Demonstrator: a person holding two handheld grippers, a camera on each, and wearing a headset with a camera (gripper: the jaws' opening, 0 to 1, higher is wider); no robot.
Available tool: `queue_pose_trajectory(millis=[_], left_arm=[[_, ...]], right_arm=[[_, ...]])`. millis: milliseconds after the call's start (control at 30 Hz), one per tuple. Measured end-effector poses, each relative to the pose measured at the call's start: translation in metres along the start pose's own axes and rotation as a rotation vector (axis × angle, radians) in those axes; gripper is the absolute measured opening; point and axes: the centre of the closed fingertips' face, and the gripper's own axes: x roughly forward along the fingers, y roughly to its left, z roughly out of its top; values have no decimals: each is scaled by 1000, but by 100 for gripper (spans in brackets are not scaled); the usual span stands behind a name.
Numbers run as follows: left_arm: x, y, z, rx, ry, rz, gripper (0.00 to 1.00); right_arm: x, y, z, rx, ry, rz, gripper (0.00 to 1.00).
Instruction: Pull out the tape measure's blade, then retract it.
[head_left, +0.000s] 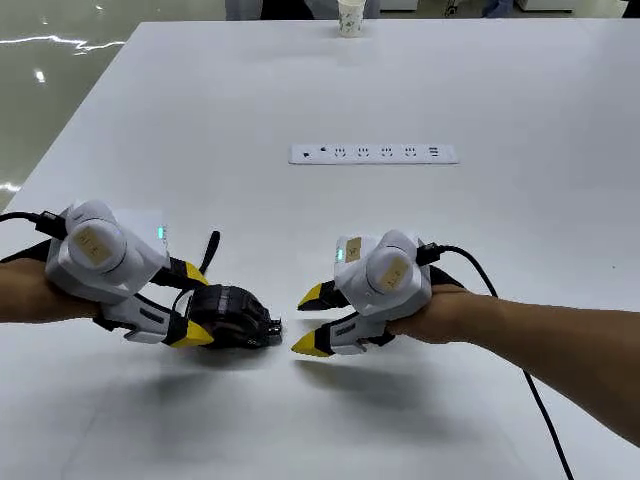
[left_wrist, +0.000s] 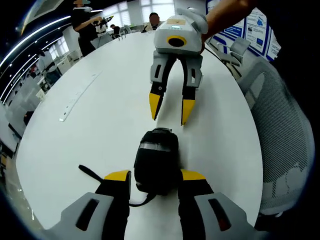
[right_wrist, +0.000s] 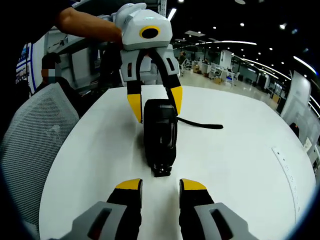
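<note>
A black tape measure (head_left: 235, 315) lies on the white table (head_left: 400, 90), its wrist strap (head_left: 208, 250) trailing behind it. My left gripper (head_left: 195, 303) is shut on its case, one yellow-tipped finger on each side. In the left gripper view the case (left_wrist: 156, 157) sits between my jaws. The right gripper (head_left: 310, 320) is open, a short gap from the case's front end. The right gripper view has the tape measure (right_wrist: 160, 132) just ahead of my open right gripper (right_wrist: 161, 186), blade end (right_wrist: 160, 172) facing it. No blade is drawn out.
A white power strip (head_left: 373, 153) lies mid-table and a paper cup (head_left: 350, 17) stands at the far edge. A grey mesh chair (left_wrist: 280, 135) stands beside the table. Bare tabletop surrounds both grippers.
</note>
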Motion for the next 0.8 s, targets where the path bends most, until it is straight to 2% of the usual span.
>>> queue_pose_trajectory(millis=[300, 533, 800], left_arm=[[3, -3, -3, 39, 33, -36, 26], [5, -3, -5, 56, 49, -49, 26], [6, -3, -5, 63, 51, -55, 26]], right_arm=[[14, 1, 8, -28, 15, 23, 20], [21, 1, 9, -41, 34, 29, 16], [26, 0, 8, -47, 44, 28, 12]])
